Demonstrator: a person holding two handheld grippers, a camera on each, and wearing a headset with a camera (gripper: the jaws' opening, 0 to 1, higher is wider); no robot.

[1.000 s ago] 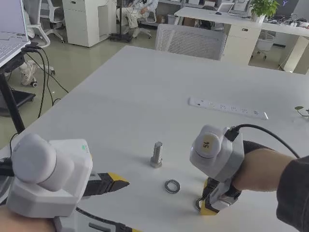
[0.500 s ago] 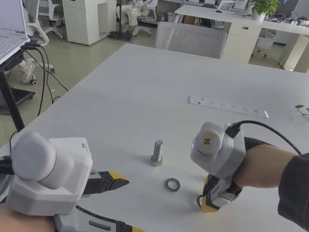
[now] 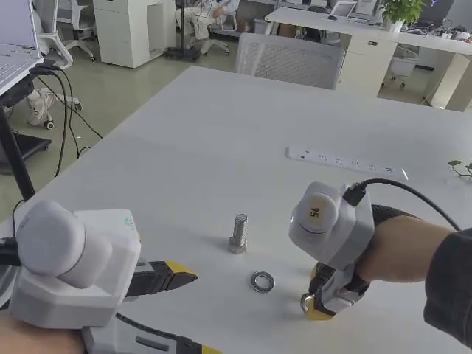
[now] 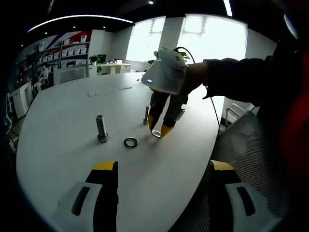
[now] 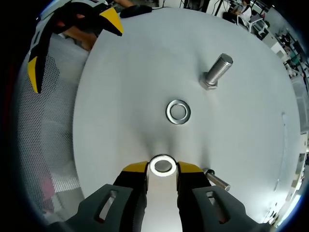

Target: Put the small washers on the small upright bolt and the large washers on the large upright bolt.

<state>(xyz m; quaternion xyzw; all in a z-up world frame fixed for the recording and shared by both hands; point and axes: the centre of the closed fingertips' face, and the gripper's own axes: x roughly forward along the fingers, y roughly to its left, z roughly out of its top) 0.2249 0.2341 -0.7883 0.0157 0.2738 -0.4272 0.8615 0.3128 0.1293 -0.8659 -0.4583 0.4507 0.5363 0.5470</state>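
Observation:
The large upright bolt (image 3: 238, 234) (image 4: 101, 129) (image 5: 216, 71) stands on the white table. A loose washer (image 3: 262, 282) (image 4: 130, 142) (image 5: 178, 111) lies flat just in front of it. My right gripper (image 3: 313, 306) (image 5: 162, 169) is shut on another washer (image 5: 162, 165) (image 4: 155, 131), held low over the table to the right of the loose one. The small upright bolt (image 5: 217, 180) (image 4: 146, 115) stands right beside the right gripper's fingers. My left gripper (image 3: 193, 313) (image 4: 163, 166) is open with nothing between its fingers, at the near left edge, pointing toward the bolts.
A white power strip (image 3: 346, 164) lies farther back on the table (image 3: 206, 133). A mesh chair (image 3: 291, 63) stands at the far edge. Cables and a laptop stand (image 3: 29, 81) are on the left, off the table. A plant leaf (image 3: 461, 168) shows at the right edge.
The right gripper has shifted and rolled slightly with the washer still in it. The left gripper, the bolts and the loose washer have stayed put.

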